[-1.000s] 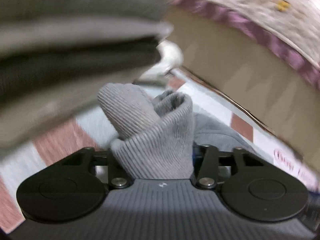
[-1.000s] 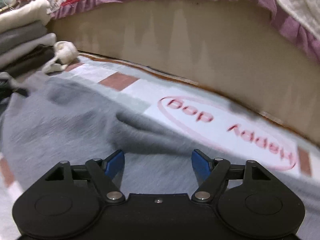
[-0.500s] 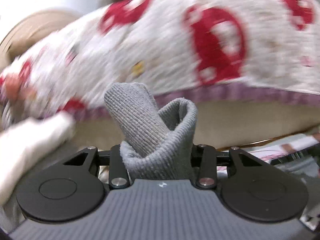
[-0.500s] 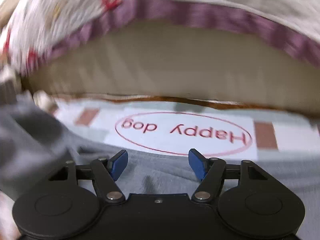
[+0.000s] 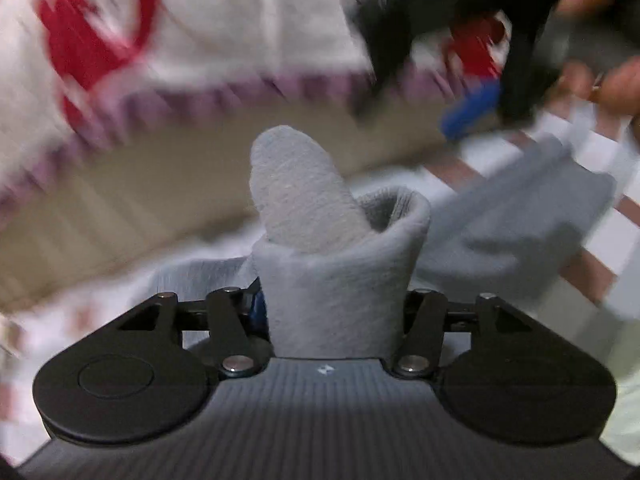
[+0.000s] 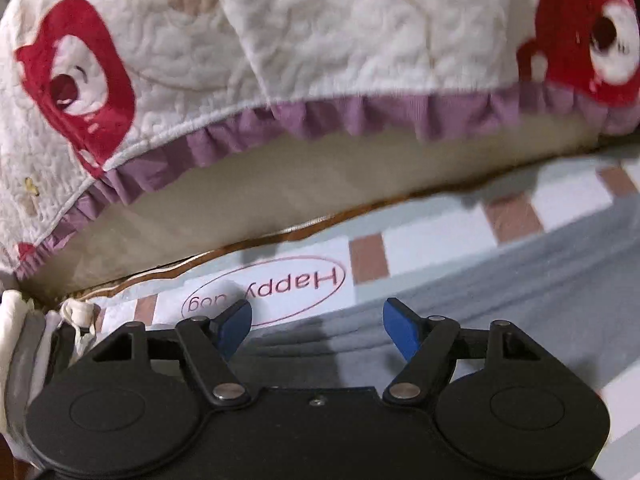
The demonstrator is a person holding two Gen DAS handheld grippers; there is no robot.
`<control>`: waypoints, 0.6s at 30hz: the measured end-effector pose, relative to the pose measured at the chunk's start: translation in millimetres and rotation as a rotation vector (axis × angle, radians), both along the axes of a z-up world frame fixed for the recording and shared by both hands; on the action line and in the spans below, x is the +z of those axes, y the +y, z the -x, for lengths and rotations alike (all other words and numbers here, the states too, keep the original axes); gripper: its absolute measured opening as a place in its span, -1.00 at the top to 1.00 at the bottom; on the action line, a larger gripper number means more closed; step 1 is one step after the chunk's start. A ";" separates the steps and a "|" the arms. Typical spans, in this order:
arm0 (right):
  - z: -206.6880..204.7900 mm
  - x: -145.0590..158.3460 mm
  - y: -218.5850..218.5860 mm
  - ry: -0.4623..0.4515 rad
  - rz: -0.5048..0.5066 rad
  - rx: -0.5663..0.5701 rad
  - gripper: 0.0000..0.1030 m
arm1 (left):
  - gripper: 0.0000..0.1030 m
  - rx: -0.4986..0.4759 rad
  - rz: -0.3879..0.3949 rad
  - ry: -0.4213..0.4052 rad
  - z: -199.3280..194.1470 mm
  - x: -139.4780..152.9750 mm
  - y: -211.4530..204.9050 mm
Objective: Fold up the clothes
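Note:
A grey ribbed cuff [image 5: 332, 280] stands up between the fingers of my left gripper [image 5: 336, 304], whose jaws are opening while the cloth still fills the gap. The rest of the grey garment [image 5: 520, 232] trails off to the right over the mat. In the right wrist view the same grey garment [image 6: 500, 300] lies flat below my right gripper [image 6: 316, 320], whose jaws are opening with nothing between the blue pads. The left wrist view also shows the right gripper blurred at top right, one blue pad [image 5: 472, 114] showing, held by a person's hand [image 5: 616, 88].
A checked mat with a "Happy dog" oval [image 6: 280, 284] covers the floor. Behind it rises a beige bed side [image 6: 280, 184] under a white quilt with red prints and a purple frill [image 6: 280, 40]. A stack of folded clothes [image 6: 24, 360] sits at far left.
My left gripper swung right and up with the cuff, away from the folded stack toward the bed. The right gripper rose and rolled, still empty; the garment now lies lower right of it.

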State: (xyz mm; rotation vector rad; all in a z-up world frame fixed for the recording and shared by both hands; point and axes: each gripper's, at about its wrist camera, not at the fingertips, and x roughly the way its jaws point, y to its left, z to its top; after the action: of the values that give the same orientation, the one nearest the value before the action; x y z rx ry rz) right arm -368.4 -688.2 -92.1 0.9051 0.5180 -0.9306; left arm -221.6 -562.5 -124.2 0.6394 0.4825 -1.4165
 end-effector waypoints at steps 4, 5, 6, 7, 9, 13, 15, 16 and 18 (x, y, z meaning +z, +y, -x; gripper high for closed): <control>30.3 -18.1 -5.5 -0.121 -0.098 0.100 -0.50 | -0.27 -0.033 0.030 0.123 -2.5 -4.5 16.0; 38.7 -23.9 -7.4 -0.117 -0.112 0.103 -0.50 | -0.34 -0.040 0.058 0.164 -6.6 -1.1 24.9; 47.1 -29.6 -9.3 -0.113 -0.125 0.105 -0.50 | -0.39 -0.047 0.079 0.226 -14.3 2.9 34.1; 55.2 -35.1 -11.0 -0.112 -0.135 0.095 -0.50 | -0.40 -0.051 0.093 0.278 -21.8 7.0 41.5; 70.4 -46.6 -11.9 -0.128 -0.161 0.076 -0.50 | -0.51 -0.056 0.135 0.340 -33.5 14.2 50.4; 92.7 -70.7 3.9 -0.255 -0.237 0.099 -0.51 | -0.56 0.048 0.163 0.321 -54.1 11.9 47.9; 97.4 -85.6 12.6 -0.329 -0.279 0.104 -0.57 | -0.55 0.124 0.142 0.378 -71.8 6.3 40.3; 97.1 -94.1 15.9 -0.357 -0.299 0.115 -0.59 | -0.55 0.157 0.151 0.408 -79.6 4.7 43.4; 92.4 -107.1 17.3 -0.339 -0.293 0.119 -0.61 | -0.55 0.222 0.168 0.450 -95.3 0.4 54.1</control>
State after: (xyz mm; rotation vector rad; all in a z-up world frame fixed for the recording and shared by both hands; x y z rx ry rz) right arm -460.8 -670.9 -199.1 1.2558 0.4158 -0.5837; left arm -126.3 -508.4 -123.8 0.1201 0.7538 -1.3692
